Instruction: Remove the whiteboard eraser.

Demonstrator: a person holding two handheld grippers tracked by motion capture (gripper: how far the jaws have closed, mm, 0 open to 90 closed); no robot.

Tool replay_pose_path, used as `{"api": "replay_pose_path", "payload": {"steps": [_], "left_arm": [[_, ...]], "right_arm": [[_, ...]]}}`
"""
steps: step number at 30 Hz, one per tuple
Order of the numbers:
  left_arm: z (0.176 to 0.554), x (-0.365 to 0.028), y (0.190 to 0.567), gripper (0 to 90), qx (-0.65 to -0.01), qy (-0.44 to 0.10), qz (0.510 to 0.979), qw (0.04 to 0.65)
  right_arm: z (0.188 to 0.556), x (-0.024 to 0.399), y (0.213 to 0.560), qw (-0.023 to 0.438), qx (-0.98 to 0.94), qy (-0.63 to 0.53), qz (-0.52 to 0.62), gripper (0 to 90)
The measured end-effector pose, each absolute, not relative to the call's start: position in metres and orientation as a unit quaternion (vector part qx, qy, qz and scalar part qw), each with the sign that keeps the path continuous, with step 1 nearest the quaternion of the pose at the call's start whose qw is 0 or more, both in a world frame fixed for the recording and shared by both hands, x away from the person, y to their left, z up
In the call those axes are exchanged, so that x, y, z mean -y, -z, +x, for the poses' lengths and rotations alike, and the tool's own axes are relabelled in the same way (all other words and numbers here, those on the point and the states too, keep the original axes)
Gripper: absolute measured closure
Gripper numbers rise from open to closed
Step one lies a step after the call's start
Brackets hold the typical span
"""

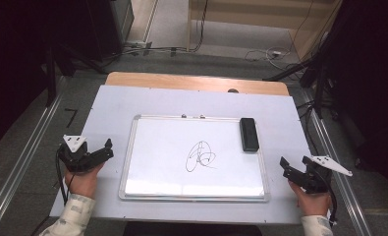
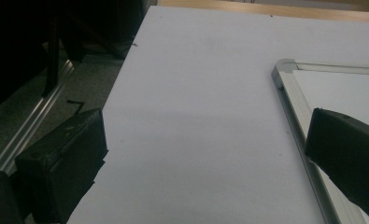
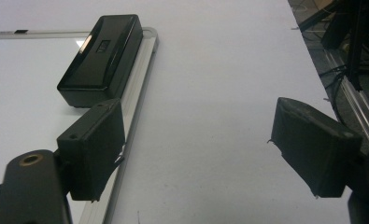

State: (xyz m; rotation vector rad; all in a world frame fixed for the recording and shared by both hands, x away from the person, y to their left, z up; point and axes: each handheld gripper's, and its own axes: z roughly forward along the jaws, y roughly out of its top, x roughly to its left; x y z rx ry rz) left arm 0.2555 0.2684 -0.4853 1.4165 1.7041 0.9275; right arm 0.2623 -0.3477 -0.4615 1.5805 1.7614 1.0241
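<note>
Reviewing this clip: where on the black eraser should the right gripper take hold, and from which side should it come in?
Probably across its two long sides, near the middle, coming from above. The eraser is a narrow block lying flat at the whiteboard's right edge, nothing crowding it. The right gripper sits nearest, jaws open and empty, seemingly wide enough for the short width.

Whiteboard (image 1: 172, 162): glossy white panel in a brushed metal frame. Eraser (image 3: 101, 57): shiny black plastic. Surface (image 1: 108, 108): matt white sheet over pale wood showing along its far edge. Right gripper (image 3: 198, 154) jaws: matt black, rough-edged.
</note>
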Motion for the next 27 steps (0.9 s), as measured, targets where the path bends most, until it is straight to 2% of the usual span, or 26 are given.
{"api": "replay_pose_path", "payload": {"steps": [7,27], "left_arm": [[0.256,-0.270,0.485,0.0,-0.670,-0.356,0.536,0.370],[0.259,-0.267,0.486,0.5,-0.663,-0.344,0.544,0.382]], "right_arm": [[0.266,0.342,0.461,0.267,-0.661,-0.384,0.587,16.5],[0.303,0.306,0.460,0.255,-0.685,-0.378,0.568,17.0]]}}
